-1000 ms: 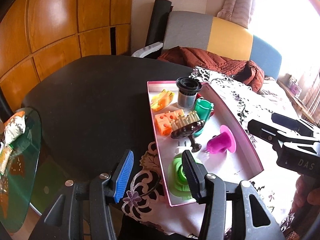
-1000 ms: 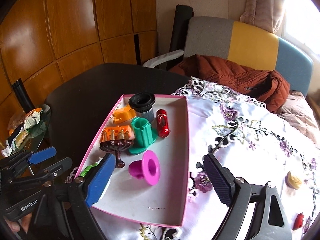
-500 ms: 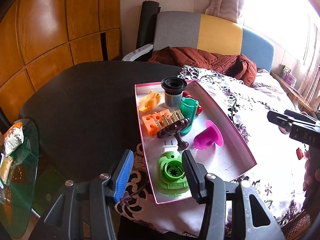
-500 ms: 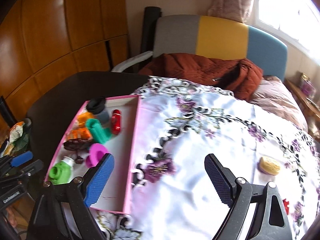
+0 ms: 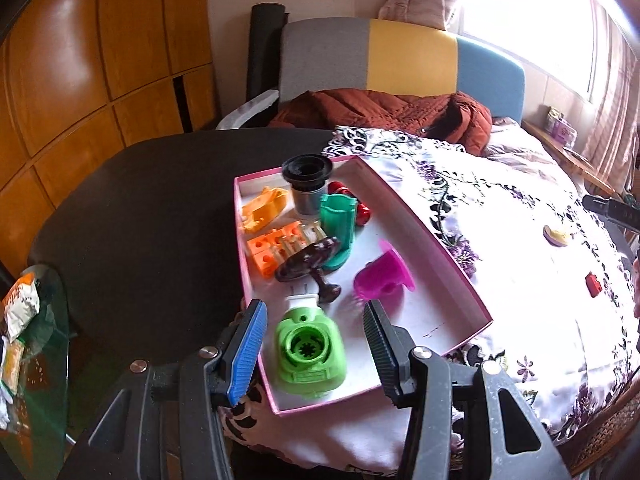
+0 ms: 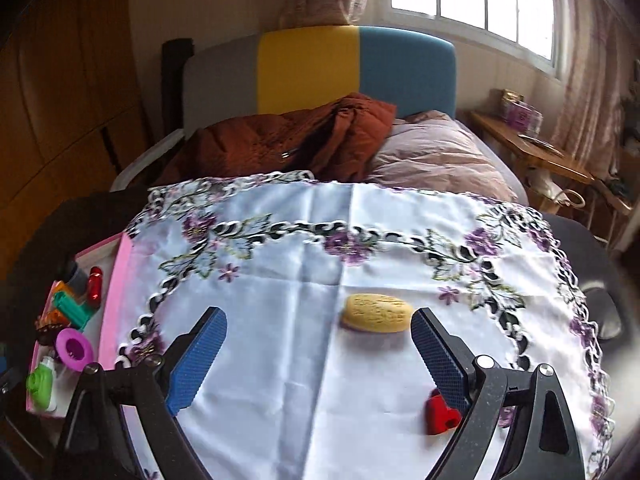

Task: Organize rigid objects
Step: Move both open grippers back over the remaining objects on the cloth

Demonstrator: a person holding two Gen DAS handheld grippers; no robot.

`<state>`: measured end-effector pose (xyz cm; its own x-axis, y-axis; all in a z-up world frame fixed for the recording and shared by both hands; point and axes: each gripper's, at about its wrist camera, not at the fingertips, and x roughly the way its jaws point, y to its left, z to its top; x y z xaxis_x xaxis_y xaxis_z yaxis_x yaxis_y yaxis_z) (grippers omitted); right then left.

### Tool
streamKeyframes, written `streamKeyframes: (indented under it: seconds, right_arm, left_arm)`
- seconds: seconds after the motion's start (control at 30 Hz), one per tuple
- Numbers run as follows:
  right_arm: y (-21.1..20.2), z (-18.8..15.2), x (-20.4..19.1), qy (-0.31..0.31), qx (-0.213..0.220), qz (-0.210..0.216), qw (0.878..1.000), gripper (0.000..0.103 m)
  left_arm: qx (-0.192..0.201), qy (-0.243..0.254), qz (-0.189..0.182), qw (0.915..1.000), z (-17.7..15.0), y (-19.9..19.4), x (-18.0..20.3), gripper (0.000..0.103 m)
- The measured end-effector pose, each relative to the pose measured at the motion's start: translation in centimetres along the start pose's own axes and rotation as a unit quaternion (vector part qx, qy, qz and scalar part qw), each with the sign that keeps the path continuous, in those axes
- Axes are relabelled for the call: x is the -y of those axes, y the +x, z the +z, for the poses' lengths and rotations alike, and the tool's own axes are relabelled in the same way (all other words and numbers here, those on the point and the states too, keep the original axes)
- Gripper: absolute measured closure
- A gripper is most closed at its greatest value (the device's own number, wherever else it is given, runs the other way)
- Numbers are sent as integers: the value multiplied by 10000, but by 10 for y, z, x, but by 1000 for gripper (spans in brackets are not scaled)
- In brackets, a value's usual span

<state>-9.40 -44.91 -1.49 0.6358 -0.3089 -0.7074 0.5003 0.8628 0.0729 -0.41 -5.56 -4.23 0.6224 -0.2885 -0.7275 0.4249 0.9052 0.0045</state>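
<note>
A pink tray point(image 5: 420, 236) on the embroidered cloth holds a green plug-like piece point(image 5: 310, 350), a magenta cup point(image 5: 382, 278), a dark goblet point(image 5: 310, 266), an orange block point(image 5: 276, 248), a teal holder point(image 5: 338, 220) and a black-topped cylinder point(image 5: 307, 188). My left gripper point(image 5: 314, 318) hovers open over the tray's near end, its pads apart from the green piece below. On the cloth lie a yellow oval point(image 6: 378, 318) and a red piece point(image 6: 440, 418). My right gripper point(image 6: 316, 316) is over the cloth, its jaws opening with nothing between them; the oval lies just beyond its right finger.
The white flowered cloth point(image 6: 280, 280) covers the right half of a black round table point(image 5: 140, 220). A sofa with a rust jacket point(image 6: 280, 140) stands behind. A glass side table point(image 5: 48, 380) with snack packets is at the left, a wooden shelf point(image 6: 532, 152) at the right.
My right gripper swung right, away from the tray to above the cloth, bringing the yellow oval and red piece into view. The left gripper shifted slightly; the green piece now shows between its fingers.
</note>
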Motion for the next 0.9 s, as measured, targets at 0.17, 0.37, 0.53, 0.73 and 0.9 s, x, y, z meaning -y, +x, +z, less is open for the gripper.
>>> streamKeyframes:
  seconds: [0.17, 0.37, 0.53, 0.73, 0.9]
  right_arm:
    - [7, -4, 62, 891, 48, -659, 9938, 9]
    - [5, -11, 110, 2166, 60, -724, 9736, 9]
    - [1, -18, 130, 2782, 133, -763, 9574, 9]
    - [-2, -27, 154, 3422, 156, -727, 9367, 7]
    - [0, -32, 160, 3637, 108, -610, 9295, 7]
  left_arm:
    - [56, 268, -139, 9995, 9, 1, 20, 52]
    - [39, 609, -427, 9972, 21, 5, 51, 52]
    - [-30, 903, -810, 9926, 33, 11, 86, 52]
    - [-278, 1235, -1336, 9829, 40, 27, 137, 52]
    - [-604, 1461, -1778, 9713, 46, 46, 186, 52]
